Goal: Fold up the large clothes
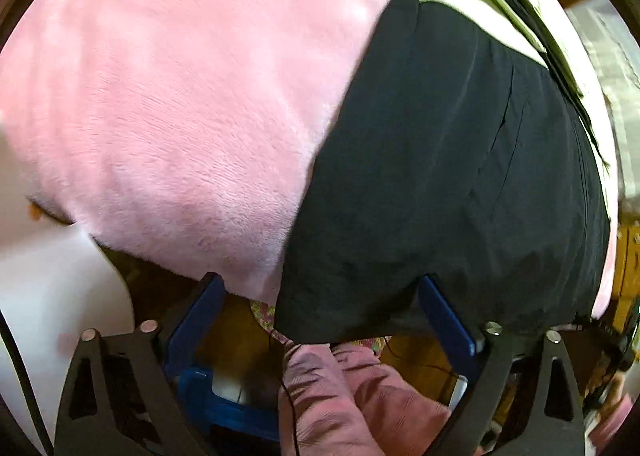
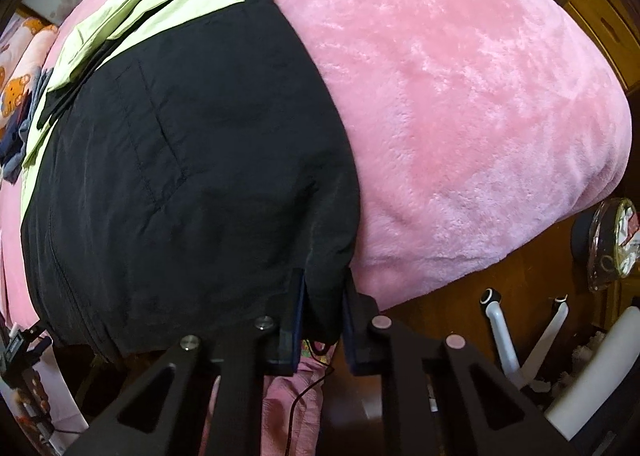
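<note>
The black-and-lime jacket [image 1: 460, 160] lay spread on the pink fleece blanket [image 1: 168, 88] that covered the bed, its black lower hem hanging at the near edge and its lime upper part farther away. The left gripper [image 1: 320, 296] stood with its jaws wide, one pad over the blanket edge and the other at the black hem; the hem corner sat between them, but no pad pressed on it. The right gripper [image 2: 322, 296] had its jaws drawn narrow onto the opposite hem corner, and a tongue of black fabric was pinched between the pads. Judged from this, folding had barely begun: the garment still lay flat and open, one corner was secured, the other remained to be gripped, and every fold remained. No brand, label or writing was legible; the blurred far edge possibly hid some.
</note>
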### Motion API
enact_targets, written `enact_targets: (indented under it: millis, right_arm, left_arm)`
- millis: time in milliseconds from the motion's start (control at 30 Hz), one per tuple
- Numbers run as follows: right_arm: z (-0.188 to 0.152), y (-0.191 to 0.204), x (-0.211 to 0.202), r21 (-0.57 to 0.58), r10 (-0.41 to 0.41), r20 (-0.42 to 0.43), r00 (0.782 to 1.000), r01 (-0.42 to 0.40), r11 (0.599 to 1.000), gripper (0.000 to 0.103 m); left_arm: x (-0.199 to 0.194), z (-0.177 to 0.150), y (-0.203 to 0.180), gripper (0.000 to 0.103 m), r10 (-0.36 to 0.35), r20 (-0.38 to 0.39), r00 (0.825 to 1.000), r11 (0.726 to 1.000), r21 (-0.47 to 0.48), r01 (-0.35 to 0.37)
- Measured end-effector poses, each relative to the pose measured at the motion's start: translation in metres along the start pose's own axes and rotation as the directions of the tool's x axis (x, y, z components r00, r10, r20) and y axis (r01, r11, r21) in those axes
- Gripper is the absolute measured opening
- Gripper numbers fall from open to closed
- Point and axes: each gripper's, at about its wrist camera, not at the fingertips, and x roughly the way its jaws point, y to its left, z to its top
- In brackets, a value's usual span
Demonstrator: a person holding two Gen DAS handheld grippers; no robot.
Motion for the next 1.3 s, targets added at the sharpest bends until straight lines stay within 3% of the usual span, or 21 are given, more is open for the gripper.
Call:
enact_targets:
  millis: [200, 300, 367, 533, 700, 800, 900, 1000, 1100, 1300]
  right_arm:
    - [-0.006, 0.006, -0.016, -0.03, 0.051, 0.007, 0.999, -0.051, 0.998, 0.014]
    - [-0.007, 0.011, -0.022, -0.063, 0.081, 0.001, 0.997, -0.081, 0.995, 0.014]
    - [-0.007, 0.017, -0.025, -0.081, 0.112, -0.005, 0.994, -0.112, 0.99, 0.013]
    - [-0.005, 0.033, -0.03, -0.128, 0.197, -0.011, 0.98, -0.197, 0.972, 0.013]
    - [0.002, 0.054, -0.043, -0.172, 0.293, -0.012, 0.956, -0.291, 0.941, 0.013]
    - [0.008, 0.064, -0.055, -0.178, 0.366, -0.001, 0.93, -0.361, 0.916, 0.012]
    - [0.019, 0.071, -0.07, -0.147, 0.452, 0.031, 0.892, -0.443, 0.884, 0.012]
    - [0.03, 0.073, -0.09, -0.106, 0.538, 0.094, 0.837, -0.529, 0.842, 0.012]
    - [0.04, 0.077, -0.105, -0.084, 0.63, 0.142, 0.763, -0.625, 0.776, 0.012]
    - [0.072, 0.09, -0.137, -0.133, 0.716, 0.22, 0.663, -0.707, 0.695, 0.012]
  left_arm:
    - [0.02, 0.0, 0.01, 0.081, -0.148, -0.091, 0.985, 0.989, -0.031, 0.146]
    - [0.021, 0.0, 0.005, 0.072, -0.147, -0.109, 0.983, 0.989, -0.022, 0.146]
    - [0.019, 0.002, 0.002, 0.044, -0.122, -0.128, 0.984, 0.992, -0.003, 0.123]
    - [0.008, -0.003, -0.017, 0.015, -0.022, -0.125, 0.992, 0.999, 0.03, 0.026]
    - [-0.022, -0.016, -0.037, 0.011, -0.026, -0.033, 0.999, 0.998, -0.053, 0.024]
    - [-0.043, -0.017, -0.05, 0.011, 0.02, 0.018, 1.0, 0.993, -0.12, -0.017]
    - [-0.073, -0.018, -0.073, 0.011, -0.046, 0.115, 0.992, 0.975, -0.212, 0.07]
    - [-0.102, -0.015, -0.104, 0.011, -0.135, 0.242, 0.961, 0.952, -0.237, 0.194]
    - [-0.13, 0.004, -0.136, 0.01, -0.188, 0.323, 0.927, 0.943, -0.205, 0.262]
    - [-0.178, 0.045, -0.167, 0.009, -0.339, 0.453, 0.824, 0.883, -0.148, 0.445]
